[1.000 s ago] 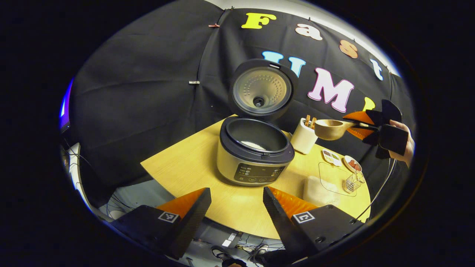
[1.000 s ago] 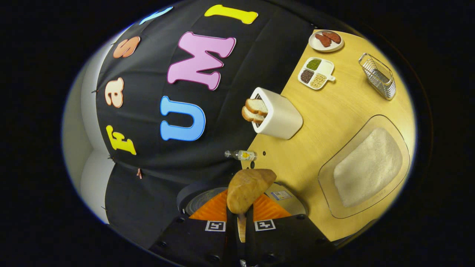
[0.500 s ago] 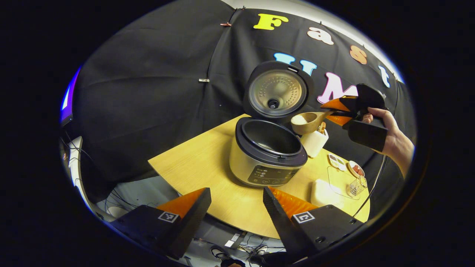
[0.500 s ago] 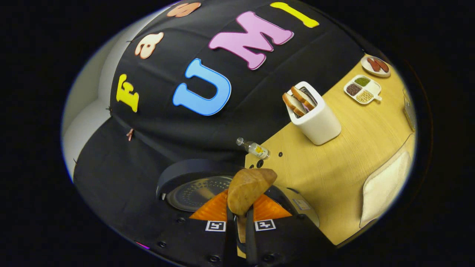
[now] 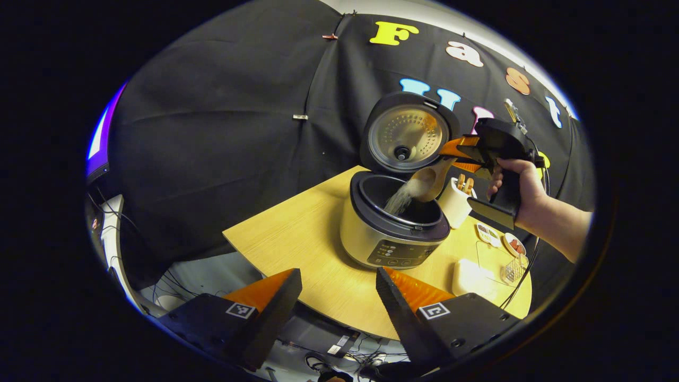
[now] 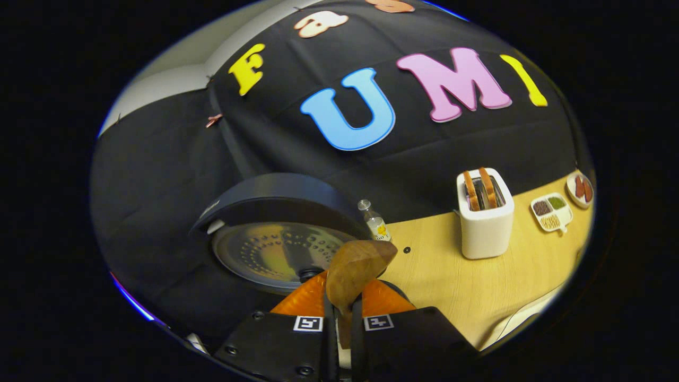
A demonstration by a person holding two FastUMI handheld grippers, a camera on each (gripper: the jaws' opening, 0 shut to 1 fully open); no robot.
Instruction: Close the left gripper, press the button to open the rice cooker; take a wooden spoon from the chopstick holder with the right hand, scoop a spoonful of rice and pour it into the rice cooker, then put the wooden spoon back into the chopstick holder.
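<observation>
While rice streams off the tipped spoon into the cooker, I judge the pouring step to be in hand: the lid is already up and the scoop is emptying over the pot. My right gripper has its jaws clamped together on the spoon's handle, with the bowl just above the cooker's rim on the side nearest the holder. My left gripper hangs in front of the cooker, off the near edge of the worktop, jaws apart and holding nothing.

Next I expect to level the spoon once it runs dry, swing it to the holder just beside the cooker, and lower the handle between the utensils already standing there before I release. I must not knock the raised lid on the way.

From the left gripper view I get the falling rice, the pot's inside, the control panel and the hand on the right gripper. From the right gripper view I get the spoon's underside, the lid's perforated inner face, a small bottle behind the cooker, and the holder's open top with two wooden pieces.
</observation>
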